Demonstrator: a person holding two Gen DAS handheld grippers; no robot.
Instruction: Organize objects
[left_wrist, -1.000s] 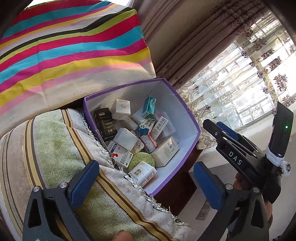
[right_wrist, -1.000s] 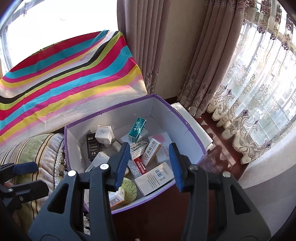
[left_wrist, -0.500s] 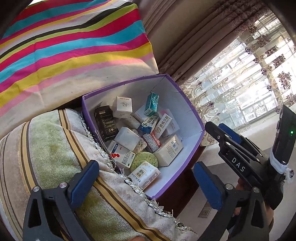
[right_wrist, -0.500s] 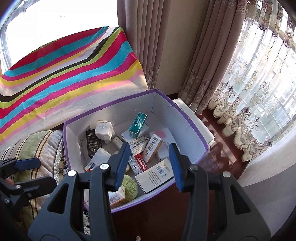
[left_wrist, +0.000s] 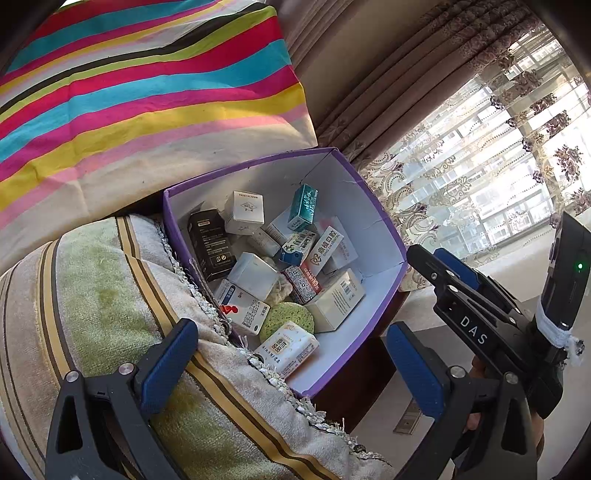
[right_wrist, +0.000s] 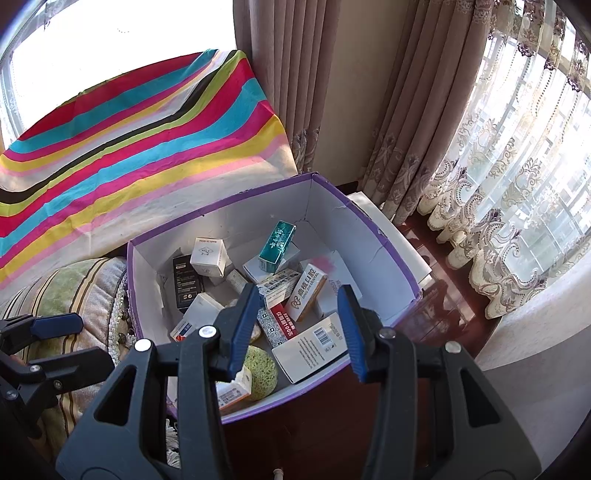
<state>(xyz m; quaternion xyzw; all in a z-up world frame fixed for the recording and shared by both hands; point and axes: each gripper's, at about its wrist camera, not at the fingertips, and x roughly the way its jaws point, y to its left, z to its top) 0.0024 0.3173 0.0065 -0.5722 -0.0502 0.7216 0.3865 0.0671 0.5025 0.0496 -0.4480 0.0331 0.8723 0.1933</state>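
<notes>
Curtained window (right_wrist: 517, 184) | striped cloth (left_wrist: 129, 92) | purple box (right_wrist: 388, 251) | both tongs apart, empty

The box (right_wrist: 399, 266) was purple outside and along its rim, white inside. In it lay a black carton (left_wrist: 210, 242), a teal carton (right_wrist: 277, 245), a round yellow-green sponge (left_wrist: 286, 317), white cartons, and a red-and-white packet (right_wrist: 282, 325). The cloth (left_wrist: 140, 92) behind carried stripes of red, turquoise, pink, yellow, lime, black and cream. The towel (left_wrist: 92, 295) was pale green and beige with brown and gold stripes. The curtains (right_wrist: 295, 92) were taupe; the sheer ones (right_wrist: 517, 221) cream with purple flower embroidery. Both grippers were black with blue pads (left_wrist: 166, 365).
</notes>
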